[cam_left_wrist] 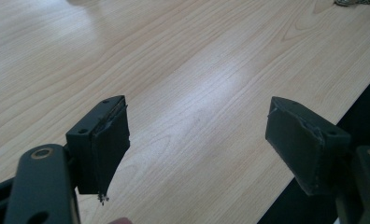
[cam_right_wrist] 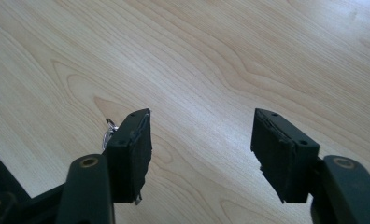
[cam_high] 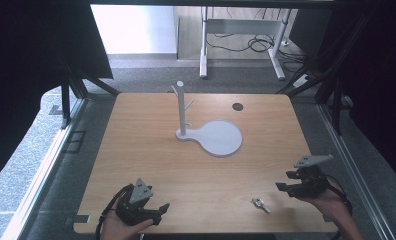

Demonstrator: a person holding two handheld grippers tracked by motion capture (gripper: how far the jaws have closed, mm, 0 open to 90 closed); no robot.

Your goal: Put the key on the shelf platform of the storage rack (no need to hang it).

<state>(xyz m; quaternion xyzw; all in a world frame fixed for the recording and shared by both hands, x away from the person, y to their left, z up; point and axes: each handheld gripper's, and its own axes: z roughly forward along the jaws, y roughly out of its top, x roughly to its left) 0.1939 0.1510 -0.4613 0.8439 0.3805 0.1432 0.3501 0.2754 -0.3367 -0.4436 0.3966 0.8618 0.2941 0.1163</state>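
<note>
A white peg stand rises from a flat white base at the middle of the wooden table. A small metal key-like piece lies near the front edge, right of centre. My left gripper is held at the front left corner, open and empty, its jaws pointing right across bare wood. My right gripper hovers at the front right, just right of the metal piece, open with nothing between its jaws. A bit of the metal piece peeks out behind one jaw.
A dark round spot marks the table's far right area. Black frame posts stand beside the table at left and right. A white desk frame with cables stands on the floor beyond. The table's front edge runs close under my left gripper.
</note>
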